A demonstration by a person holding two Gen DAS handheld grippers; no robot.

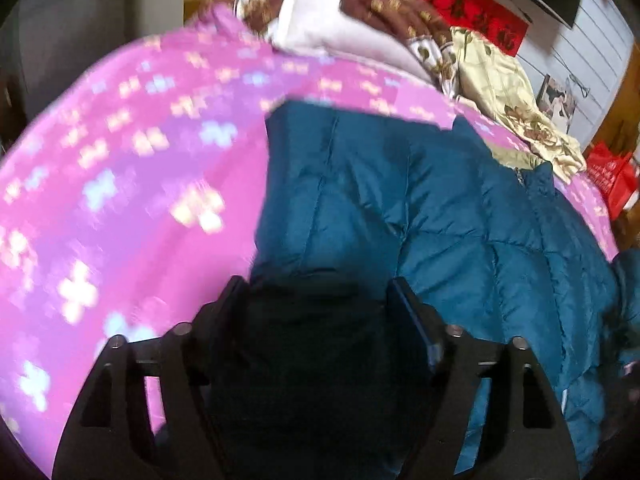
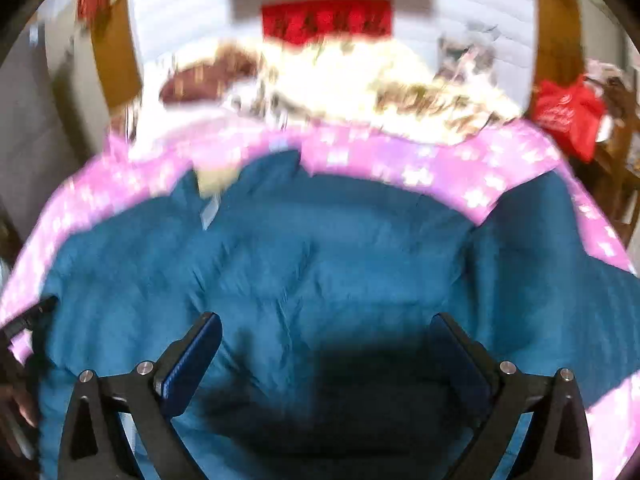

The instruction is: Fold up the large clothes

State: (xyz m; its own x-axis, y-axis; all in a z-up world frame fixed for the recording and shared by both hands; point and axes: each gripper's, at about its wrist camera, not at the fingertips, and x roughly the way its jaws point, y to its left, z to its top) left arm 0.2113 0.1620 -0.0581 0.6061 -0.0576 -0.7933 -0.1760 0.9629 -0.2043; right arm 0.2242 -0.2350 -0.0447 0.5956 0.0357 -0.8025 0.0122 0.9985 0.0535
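jacket: teal quilted puffer spread on the pink bed cover | handling: i judge it bulky, soft, slippery, springy; grab hem or sleeve edges | left gripper: gap dark, cannot tell | right gripper: wide open, empty, over jacket

A bed with pink cover, pillows and red things behind it

A pink bedspread with pale flower shapes covers the bed. At its far end lies a white pillow, touching a brown pillow with gold marks, and just beside them a cream quilt with brown flowers is crumpled. On the white wall behind hangs a red banner with dark characters. A red bag stands near the corner of the bed, beside brown wooden furniture. Both views are blurred, so small details are not readable.
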